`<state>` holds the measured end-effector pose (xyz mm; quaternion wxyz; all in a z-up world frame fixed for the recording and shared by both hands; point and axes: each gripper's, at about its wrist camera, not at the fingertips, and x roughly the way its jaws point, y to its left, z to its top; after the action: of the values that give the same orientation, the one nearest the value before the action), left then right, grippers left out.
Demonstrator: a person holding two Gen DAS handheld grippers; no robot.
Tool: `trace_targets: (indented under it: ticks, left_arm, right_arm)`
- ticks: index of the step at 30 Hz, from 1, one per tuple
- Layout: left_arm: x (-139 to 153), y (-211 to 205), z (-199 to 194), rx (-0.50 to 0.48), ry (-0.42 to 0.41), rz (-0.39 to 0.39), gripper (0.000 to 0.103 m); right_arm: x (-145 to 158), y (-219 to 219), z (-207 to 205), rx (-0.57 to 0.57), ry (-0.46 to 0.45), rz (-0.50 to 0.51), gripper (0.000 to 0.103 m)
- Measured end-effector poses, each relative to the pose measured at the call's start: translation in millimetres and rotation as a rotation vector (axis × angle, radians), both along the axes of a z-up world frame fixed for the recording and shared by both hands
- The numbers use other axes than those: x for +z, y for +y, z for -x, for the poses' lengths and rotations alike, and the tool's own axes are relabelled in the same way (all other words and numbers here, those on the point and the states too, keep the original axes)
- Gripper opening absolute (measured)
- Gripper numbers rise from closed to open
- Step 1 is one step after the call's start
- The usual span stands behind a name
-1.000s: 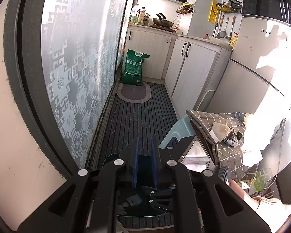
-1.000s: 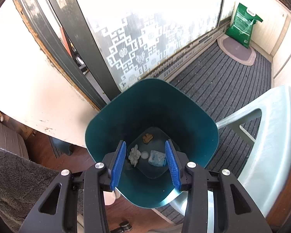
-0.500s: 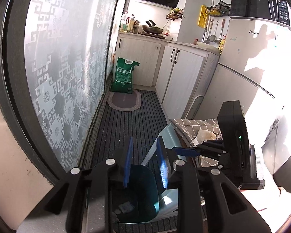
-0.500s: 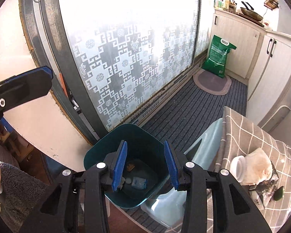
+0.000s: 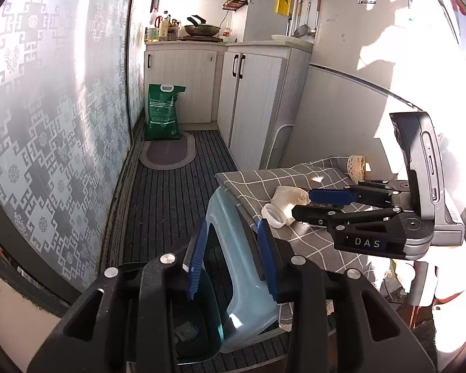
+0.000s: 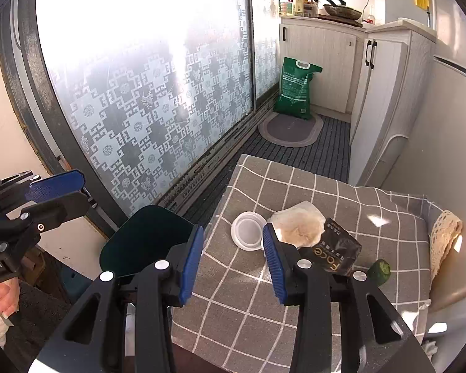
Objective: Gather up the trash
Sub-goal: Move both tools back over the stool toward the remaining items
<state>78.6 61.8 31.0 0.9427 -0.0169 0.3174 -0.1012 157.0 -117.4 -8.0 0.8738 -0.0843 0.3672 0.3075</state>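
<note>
Through the left wrist camera, I see my left gripper hanging with its blue pads apart and nothing between them, above a pale blue plastic stool and the rim of a dark teal trash bin on the striped floor mat. Something small lies at the bin's bottom — I cannot tell what. To the right, my right gripper reaches over a grey checked cloth, its tips close to a white round lid and a crumpled cream wrapper; from this side I cannot judge its gap. A green sack stands by the far cabinets.

From the right wrist camera, the right gripper shows its pads spread wide and empty, poised above the checked cloth. The white lid lies just ahead between the pads, the cream wrapper touching it on the right, with a black packet tucked beside that and a green cucumber end near the packet. The teal bin sits lower left, beside the clothed surface — my left gripper juts in from the left edge, pads parted.
</note>
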Motion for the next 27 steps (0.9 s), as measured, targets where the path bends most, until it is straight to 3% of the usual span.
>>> trace_targets:
  ticks: [10,18,27]
  left_arm:
    - [-30,-44,-41,-0.161,0.089,-0.121,0.048]
    - [-49,-82,-67,-0.293,0.085,-0.255,0.059]
    - [-75,-92,-103,-0.317,0.114,-0.369,0.061]
  right_arm:
    - [-9,-59,-6,-0.068,0.029,-0.033,0.04]
    - [-14,-87,-10,-0.091,0.052,-0.064,0.04]
    - [-16,-98,-12,-0.089,0.061,-0.076,0.044]
